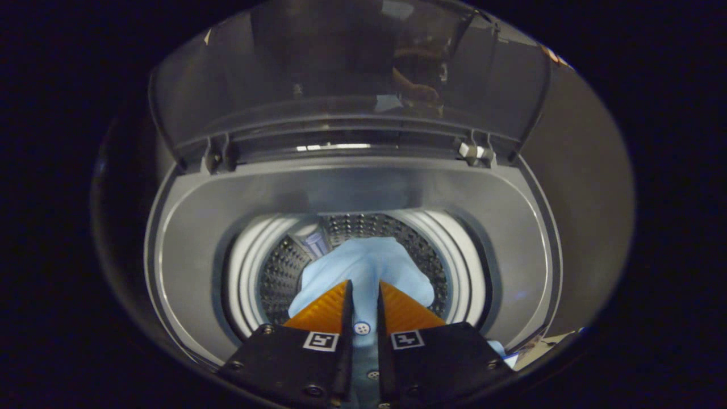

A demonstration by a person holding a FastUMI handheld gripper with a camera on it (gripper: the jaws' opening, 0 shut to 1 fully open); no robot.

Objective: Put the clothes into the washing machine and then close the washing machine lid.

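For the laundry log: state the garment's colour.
Light blue garment, gripped between the fingers; gripper view.

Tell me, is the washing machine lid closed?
No, the lid stands raised behind the drum, while the hand-held gripper holds a blue shirt over it.

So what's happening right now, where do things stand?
Claw shut on light blue shirt, over the washer drum. Shirt hanging into the drum, not let go. Lid up, nothing in the way.

A light-blue buttoned cloth shirt (363, 267) is pinched between the claw (363, 295) fingers, hung over the grey top-loading washing machine's (187, 227) perforated drum, its translucent lid (341, 74) raised upright beyond.
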